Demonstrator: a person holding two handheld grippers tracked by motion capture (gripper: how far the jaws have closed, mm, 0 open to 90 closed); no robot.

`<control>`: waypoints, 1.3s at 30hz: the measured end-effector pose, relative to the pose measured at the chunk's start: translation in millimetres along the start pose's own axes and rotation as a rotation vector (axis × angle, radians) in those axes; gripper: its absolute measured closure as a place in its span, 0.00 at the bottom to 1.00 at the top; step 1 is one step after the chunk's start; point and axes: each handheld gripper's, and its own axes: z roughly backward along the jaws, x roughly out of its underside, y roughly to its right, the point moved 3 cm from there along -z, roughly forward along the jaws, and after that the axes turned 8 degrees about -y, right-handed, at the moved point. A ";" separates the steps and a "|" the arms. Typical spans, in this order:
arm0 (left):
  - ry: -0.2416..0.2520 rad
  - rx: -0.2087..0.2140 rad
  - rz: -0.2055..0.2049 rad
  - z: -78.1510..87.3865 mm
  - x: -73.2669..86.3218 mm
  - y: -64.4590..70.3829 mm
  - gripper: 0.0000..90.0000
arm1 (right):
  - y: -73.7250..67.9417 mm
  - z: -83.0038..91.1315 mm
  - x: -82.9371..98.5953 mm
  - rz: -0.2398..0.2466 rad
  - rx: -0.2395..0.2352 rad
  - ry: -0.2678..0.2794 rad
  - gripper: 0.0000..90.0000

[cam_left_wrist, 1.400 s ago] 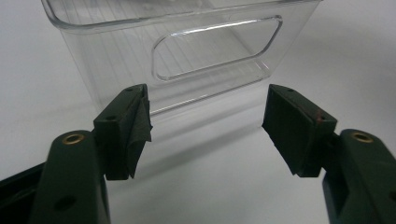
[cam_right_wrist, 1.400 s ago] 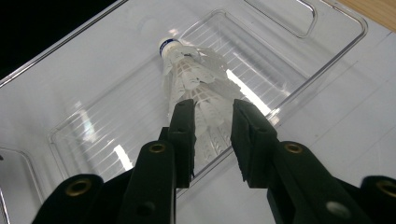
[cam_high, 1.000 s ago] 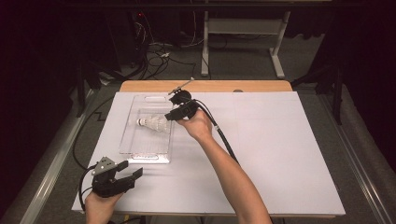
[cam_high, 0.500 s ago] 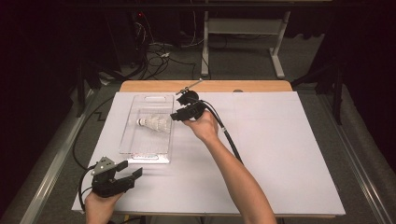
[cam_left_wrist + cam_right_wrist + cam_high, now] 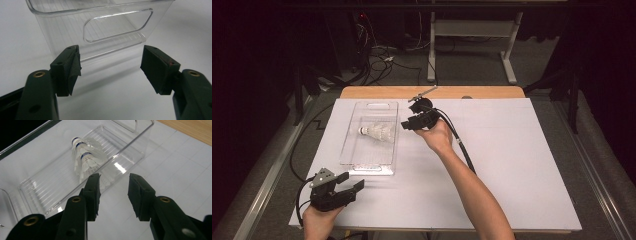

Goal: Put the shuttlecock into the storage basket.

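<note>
While the shuttlecock [image 5: 85,160] is lying in the bin [image 5: 362,165], the right tool [image 5: 407,125] is being held empty, half-open, beside it; light and fragile, it is best gripped by its cork.

I see a big white sheet [image 5: 522,165] on a wooden table [image 5: 492,92]. At the top of the frame, cables [image 5: 382,60] lie by a white stand [image 5: 472,35].

A: Bin [image 5: 62,177] material?
B: Clear glossy plastic, ribbed floor. Shuttlecock [image 5: 86,160]: white feathers.
A: Table [image 5: 492,92]?
B: Wood edge, matt white paper sheet [image 5: 512,165] on top. Gripper pads [image 5: 152,67]: matt black rubber.
</note>
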 end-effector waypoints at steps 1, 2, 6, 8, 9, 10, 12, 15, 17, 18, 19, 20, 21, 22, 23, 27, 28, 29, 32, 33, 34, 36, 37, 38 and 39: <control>0.000 0.000 0.001 0.1 0.0 -0.1 0.37 | 0.7 0.8 1.0 -0.002 0.003 0.001 0.69; 0.000 0.000 0.001 0.1 0.0 -0.1 0.37 | 2.2 1.5 1.7 0.002 0.003 0.009 0.69; 0.001 -0.002 0.000 0.0 0.0 0.2 0.37 | 6.1 3.6 6.1 -0.001 0.003 0.012 0.69; -0.001 -0.001 0.000 0.2 0.1 -0.2 0.37 | 7.3 4.0 8.4 -0.002 0.004 0.013 0.69; -0.001 -0.001 0.000 0.2 0.1 -0.2 0.37 | 7.5 4.4 9.7 -0.012 0.002 0.012 0.69; 0.000 -0.002 -0.001 0.2 0.1 -0.2 0.37 | 8.7 4.4 10.8 -0.009 0.003 0.015 0.69; -0.001 -0.003 -0.001 0.1 0.1 -0.1 0.37 | 10.1 4.8 13.1 -0.016 0.003 0.013 0.69; 0.000 -0.003 0.000 0.1 0.2 -0.1 0.37 | 12.4 5.7 16.5 -0.020 0.008 0.015 0.68; 0.000 -0.003 0.000 0.2 0.2 -0.2 0.37 | 14.0 6.6 18.5 -0.022 0.009 0.015 0.68; 0.000 -0.003 0.000 0.2 0.2 -0.2 0.37 | 14.5 7.0 19.5 -0.026 0.011 0.015 0.68; 0.000 -0.003 0.000 0.1 0.2 -0.2 0.37 | 15.4 7.6 20.4 -0.026 0.013 0.015 0.68; 0.000 -0.004 0.000 0.1 0.2 -0.2 0.37 | 16.5 8.1 21.2 -0.026 0.013 0.019 0.68; -0.001 -0.004 0.000 0.1 0.2 -0.1 0.37 | 17.0 8.7 22.1 -0.031 0.012 0.021 0.68; 0.000 -0.004 0.000 0.0 0.2 -0.1 0.37 | 17.8 9.2 22.8 -0.030 0.012 0.022 0.68; 0.000 -0.004 0.000 0.1 0.2 -0.1 0.37 | 18.4 9.9 24.0 -0.033 0.013 0.021 0.68; -0.001 -0.004 0.000 0.1 0.2 -0.3 0.37 | 20.4 11.3 27.5 -0.040 0.015 0.023 0.68; -0.001 -0.004 0.000 0.2 0.2 -0.3 0.37 | 21.5 11.7 28.6 -0.038 0.016 0.023 0.68; 0.000 -0.004 0.001 0.2 0.2 -0.3 0.37 | 22.0 12.1 29.7 -0.042 0.014 0.023 0.68; -0.001 -0.005 0.000 0.1 0.2 -0.3 0.37 | 23.9 13.5 32.9 -0.047 0.017 0.027 0.68; -0.001 -0.005 0.000 0.1 0.2 -0.2 0.37 | 24.7 13.9 34.1 -0.047 0.018 0.029 0.68; -0.001 -0.006 0.000 0.0 0.2 -0.2 0.37 | 25.2 14.4 35.4 -0.051 0.017 0.027 0.68; -0.001 -0.006 0.001 -0.1 0.1 -0.3 0.37 | 27.0 15.3 37.9 -0.054 0.019 0.029 0.68; -0.001 -0.006 0.000 0.0 0.1 -0.3 0.37 | 27.4 15.7 39.0 -0.062 0.019 0.030 0.68; -0.001 -0.006 0.001 -0.1 0.1 -0.3 0.37 | 28.6 16.1 40.1 -0.059 0.020 0.031 0.68; -0.002 -0.007 0.001 -0.1 0.2 -0.3 0.37 | 29.2 16.5 41.1 -0.065 0.020 0.030 0.67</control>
